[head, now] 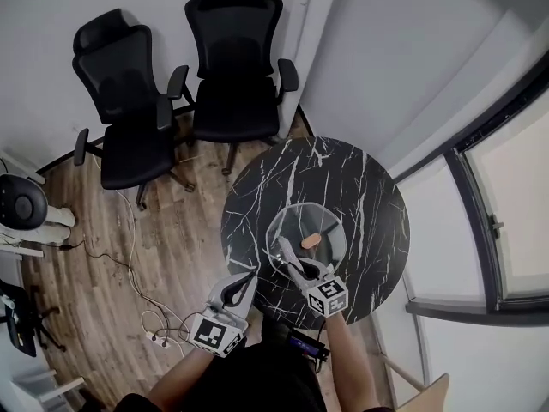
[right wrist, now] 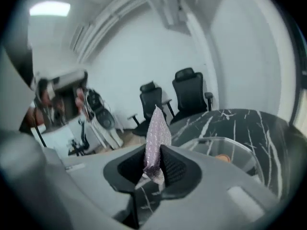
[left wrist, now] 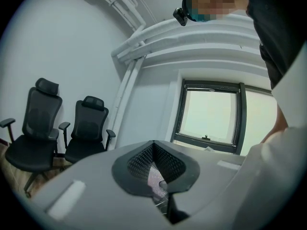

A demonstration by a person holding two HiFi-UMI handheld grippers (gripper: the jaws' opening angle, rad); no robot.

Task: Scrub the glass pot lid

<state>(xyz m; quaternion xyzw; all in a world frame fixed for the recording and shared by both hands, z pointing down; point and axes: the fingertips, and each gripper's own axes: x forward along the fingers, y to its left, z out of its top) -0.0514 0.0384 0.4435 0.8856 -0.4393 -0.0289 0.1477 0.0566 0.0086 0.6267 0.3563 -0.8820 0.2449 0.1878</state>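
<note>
The glass pot lid (head: 296,220) lies flat in the middle of the round black marble table (head: 364,183), its tan knob (head: 314,240) facing up. My right gripper (head: 286,249) hovers over the lid's near edge, shut on a glittery silver-pink scrub cloth (right wrist: 157,128) that sticks up out of the right gripper (right wrist: 154,164). From that view the lid (right wrist: 225,147) sits ahead to the right. The left gripper (head: 249,277) is held over the table's near left edge, apart from the lid. In its own view the left gripper (left wrist: 153,162) is shut and points level at the window.
Two black office chairs (head: 129,101) (head: 236,67) stand beyond the table on the wood floor. Cables (head: 129,273) trail across the floor to the left. A dark round appliance (head: 21,202) sits at the far left. A window (head: 515,213) runs along the right.
</note>
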